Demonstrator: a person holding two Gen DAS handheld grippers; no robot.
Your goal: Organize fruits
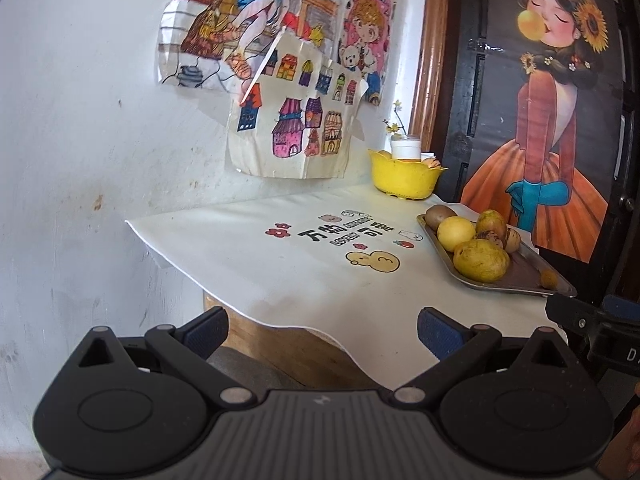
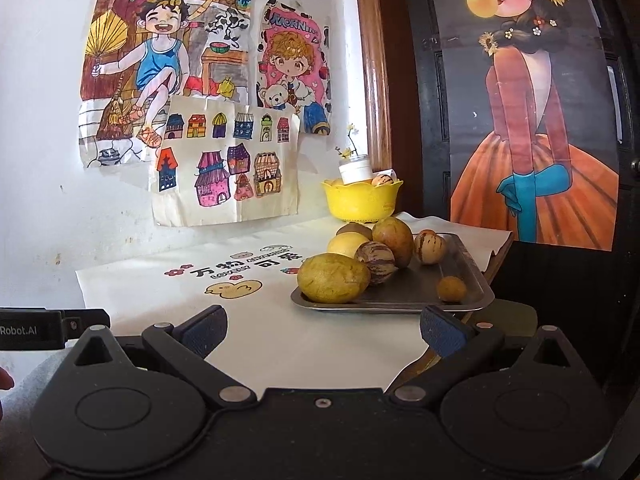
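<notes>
Hovering before desk (image 2: 248,332), both claws released, empty; right claw (image 2: 324,330) nearer, fruit tray (image 2: 464,256) lying ahead-right; left claw (image 1: 320,330) farther.

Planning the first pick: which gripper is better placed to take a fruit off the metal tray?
Right. The open right gripper faces the rectangular metal tray directly, the large yellow-green fruit just ahead. The open left gripper points at bare white tablecloth, the tray off to its right.

It was a home: hand-coloured children's drawings (image 2: 168,80) were taped to a scuffed white wall (image 1: 80,140) beside a dark wooden door (image 2: 420,120).
</notes>
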